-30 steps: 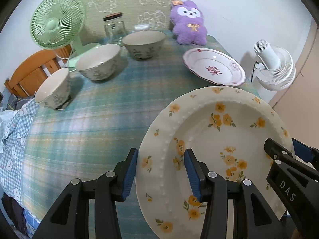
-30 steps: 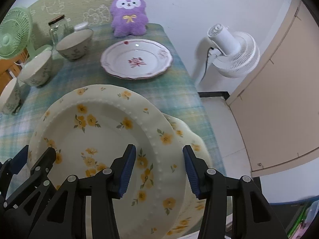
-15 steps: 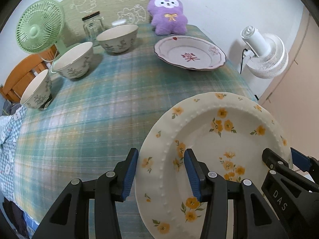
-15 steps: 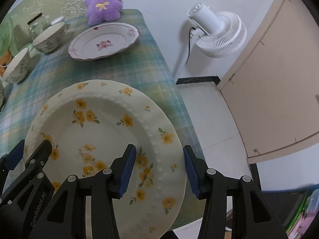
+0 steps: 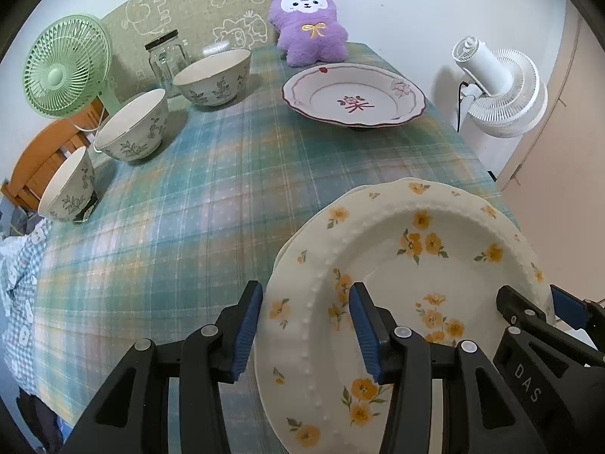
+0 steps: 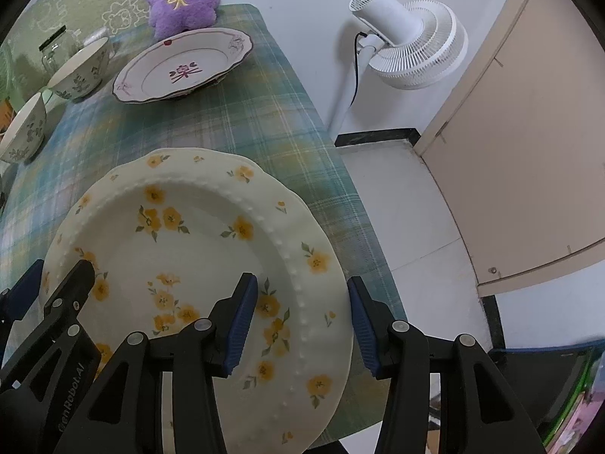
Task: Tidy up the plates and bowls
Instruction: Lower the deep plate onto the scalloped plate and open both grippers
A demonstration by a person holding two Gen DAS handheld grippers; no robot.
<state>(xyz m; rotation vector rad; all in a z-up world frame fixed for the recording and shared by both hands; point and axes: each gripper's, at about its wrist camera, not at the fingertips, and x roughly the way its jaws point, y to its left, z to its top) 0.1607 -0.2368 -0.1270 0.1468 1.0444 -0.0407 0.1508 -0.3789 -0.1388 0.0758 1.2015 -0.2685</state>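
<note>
A cream plate with yellow flowers (image 5: 408, 283) is held level between both grippers over the near right corner of the table. My left gripper (image 5: 306, 325) has its blue pads on either side of the plate's left rim. My right gripper (image 6: 302, 321) straddles the plate (image 6: 196, 249) at its right rim in the same way. The edge of a second flowered plate (image 5: 363, 188) shows just under the far rim. A white plate with a red flower (image 5: 353, 94) sits at the far right. Three leaf-patterned bowls (image 5: 132, 128) stand along the left.
A purple plush toy (image 5: 310, 22), a glass jar (image 5: 166, 56) and a green fan (image 5: 64, 72) stand at the table's back. A white floor fan (image 6: 408, 38) stands beside the table's right edge. A wooden chair (image 5: 41, 151) is at the left.
Both grippers carried the flowered plate: the lower flowered plate left view half a second ago, and its edge now shows again under the far rim. Both views turned.
</note>
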